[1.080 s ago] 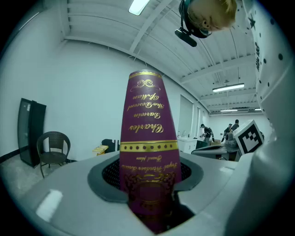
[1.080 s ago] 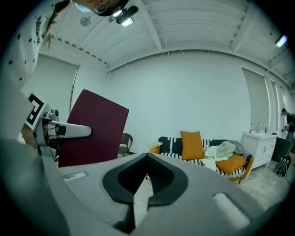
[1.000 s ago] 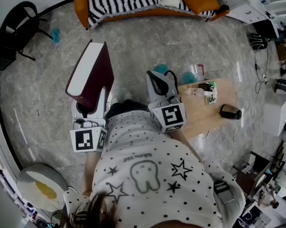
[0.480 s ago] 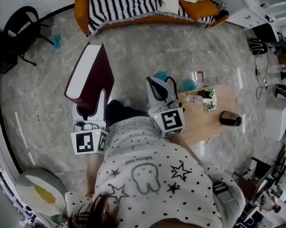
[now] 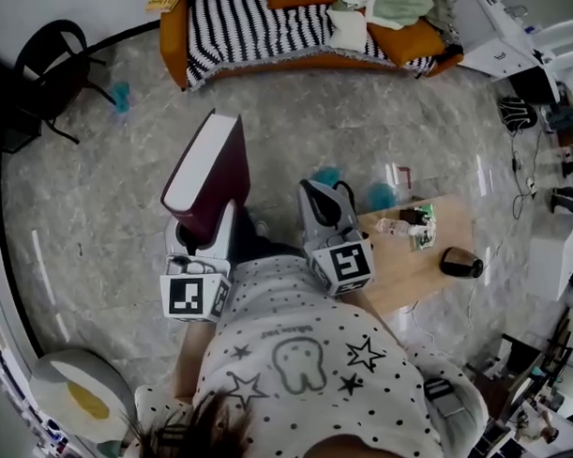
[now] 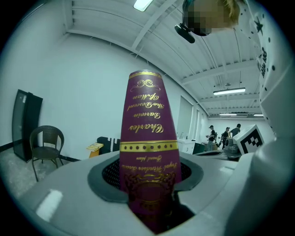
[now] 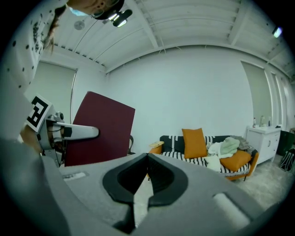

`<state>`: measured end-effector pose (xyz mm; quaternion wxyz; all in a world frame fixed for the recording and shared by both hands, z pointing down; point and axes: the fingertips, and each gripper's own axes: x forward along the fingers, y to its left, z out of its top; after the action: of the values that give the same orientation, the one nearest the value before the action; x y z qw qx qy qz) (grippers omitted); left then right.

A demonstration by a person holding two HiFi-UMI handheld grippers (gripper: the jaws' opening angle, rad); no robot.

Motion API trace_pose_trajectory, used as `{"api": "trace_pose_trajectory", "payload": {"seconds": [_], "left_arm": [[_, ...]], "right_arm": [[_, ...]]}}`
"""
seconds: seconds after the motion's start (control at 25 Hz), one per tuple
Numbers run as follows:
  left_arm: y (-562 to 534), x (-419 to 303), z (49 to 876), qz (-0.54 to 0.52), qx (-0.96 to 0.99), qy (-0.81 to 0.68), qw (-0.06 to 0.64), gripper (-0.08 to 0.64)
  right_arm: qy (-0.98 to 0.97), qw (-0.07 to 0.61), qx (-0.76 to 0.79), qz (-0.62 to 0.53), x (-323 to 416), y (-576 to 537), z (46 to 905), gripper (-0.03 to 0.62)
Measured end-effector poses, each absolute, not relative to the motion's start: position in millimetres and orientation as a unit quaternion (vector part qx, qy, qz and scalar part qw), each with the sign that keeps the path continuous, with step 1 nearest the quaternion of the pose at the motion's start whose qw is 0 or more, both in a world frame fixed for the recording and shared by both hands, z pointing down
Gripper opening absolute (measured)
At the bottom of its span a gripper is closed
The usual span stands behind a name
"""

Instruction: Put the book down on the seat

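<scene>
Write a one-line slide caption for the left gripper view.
Left gripper shut on a maroon book, gold-lettered spine facing the camera; a wicker chair stands by the wall behind.

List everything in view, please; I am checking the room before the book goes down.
book: one, maroon, held in the left gripper
sofa: one, orange with striped cover, top of head view
chair: one, black, top left
low table: one, wooden, right of the person
round cushion: one, grey and yellow, bottom left
left gripper: one, white, jaws shut on the book
right gripper: one, white, jaws together, empty
</scene>
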<state>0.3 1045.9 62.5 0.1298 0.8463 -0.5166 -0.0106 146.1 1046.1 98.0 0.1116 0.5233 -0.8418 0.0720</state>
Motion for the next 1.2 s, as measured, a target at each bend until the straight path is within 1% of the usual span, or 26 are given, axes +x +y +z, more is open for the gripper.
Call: {"api": "trace_pose_trajectory", "payload": {"seconds": [0.32, 0.52, 0.76, 1.08, 1.2], "left_arm": [[988.2, -25.5, 46.7, -0.013, 0.856, -0.503, 0.118, 0.227], [969.0, -35.5, 45.8, -0.013, 0.863, -0.49, 0.122, 0.227], [950.0, -54.5, 50.1, -0.005, 0.873, -0.475, 0.11, 0.227], [936.8, -66.9, 54.2, -0.006, 0.872, -0.473, 0.124, 0.227], [931.9, -68.0, 59.8, -0.006, 0.865, -0.48, 0.147, 0.227]], "right_arm": [[-0.832, 0.109, 0.538, 0.081, 123.7, 986.3, 88.0, 0.002], [-0.83, 0.117, 0.539, 0.08, 109.1, 957.3, 92.0, 0.002], [-0.828, 0.12, 0.541, 0.084, 84.4, 936.6, 95.5, 0.002], [-0.822, 0.127, 0.547, 0.098, 78.9, 925.0, 103.6, 0.002], [-0.82, 0.129, 0.548, 0.103, 81.5, 919.0, 107.2, 0.002]]}}
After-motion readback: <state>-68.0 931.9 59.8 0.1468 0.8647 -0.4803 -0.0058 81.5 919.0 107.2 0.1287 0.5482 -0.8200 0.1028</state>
